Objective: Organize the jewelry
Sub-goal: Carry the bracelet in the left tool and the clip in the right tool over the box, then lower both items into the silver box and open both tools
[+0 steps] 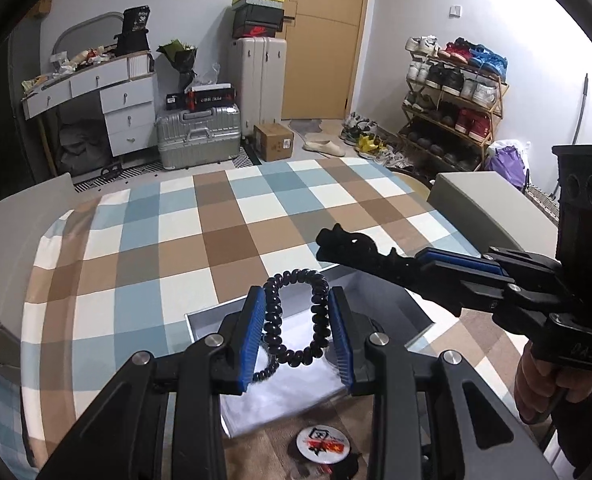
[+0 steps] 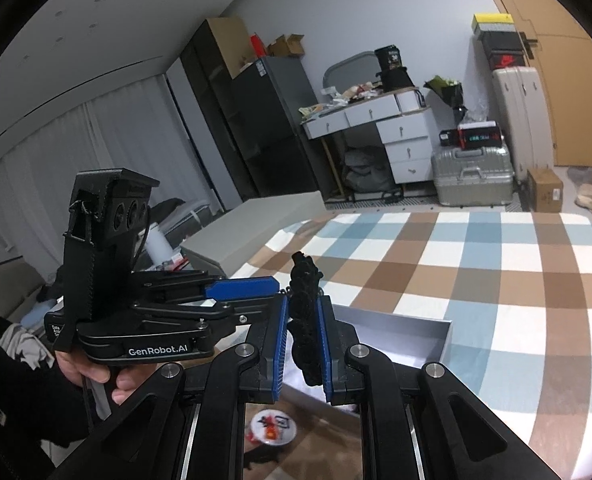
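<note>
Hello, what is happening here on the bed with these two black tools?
A person is sorting small accessories, with a handheld gripper in each hand. The left gripper is shut on a black spiral hair tie, held above an open white box that sits on the checked bedspread. The right gripper is shut on a black hair claw, also near the box. Neither item is in the box yet. A round badge lies in front of the box.

Two grippers (image 1: 298, 334) (image 2: 302, 340), two black hair accessories — coil tie (image 1: 296, 320), clip (image 1: 356, 252) — above one box (image 2: 416, 336); one badge (image 1: 322, 442) beside the box.
</note>
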### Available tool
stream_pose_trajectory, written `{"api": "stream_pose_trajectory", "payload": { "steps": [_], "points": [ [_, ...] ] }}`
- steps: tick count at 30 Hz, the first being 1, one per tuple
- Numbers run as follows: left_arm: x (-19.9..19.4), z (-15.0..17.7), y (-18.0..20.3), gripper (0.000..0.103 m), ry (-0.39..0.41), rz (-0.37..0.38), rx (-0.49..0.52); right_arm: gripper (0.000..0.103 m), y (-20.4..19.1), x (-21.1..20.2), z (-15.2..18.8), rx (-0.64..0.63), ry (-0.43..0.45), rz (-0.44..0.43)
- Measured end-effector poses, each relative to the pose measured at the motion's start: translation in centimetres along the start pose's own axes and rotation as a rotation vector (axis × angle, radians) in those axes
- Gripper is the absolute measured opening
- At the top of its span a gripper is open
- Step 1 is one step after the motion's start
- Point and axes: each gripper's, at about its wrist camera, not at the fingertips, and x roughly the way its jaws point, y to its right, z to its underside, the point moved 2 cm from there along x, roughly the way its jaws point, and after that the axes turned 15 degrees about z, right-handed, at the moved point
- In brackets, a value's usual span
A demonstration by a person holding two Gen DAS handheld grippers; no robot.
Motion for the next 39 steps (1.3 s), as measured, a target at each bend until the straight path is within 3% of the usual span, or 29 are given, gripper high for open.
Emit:
{"api": "stream_pose_trajectory", "payload": {
  "steps": [19,24,32,39],
  "points": [
    [2.7,0.9,-1.6,0.027,-0.067,0.065,-0.087,0.014,1.6,4.6,1.9,0.012,-0.111,0.01],
    [2.2,0.8,-1.7,0.039,-0.036,0.067,-0.087,0.017,1.6,4.1,1.8,0.022,-0.087,0.019],
    [1.5,0.9,-1.4,0.049,-0.036,0.034,-0.075,0.033,1.9,2.6,1.6,0.077,-0.06,0.033],
    [0.2,1.0,-0.6,0.052,-0.015,0.005,-0.063,0.057,1.0,-0.1,1.0,0.081,-0.019,0.051]
  ]
}}
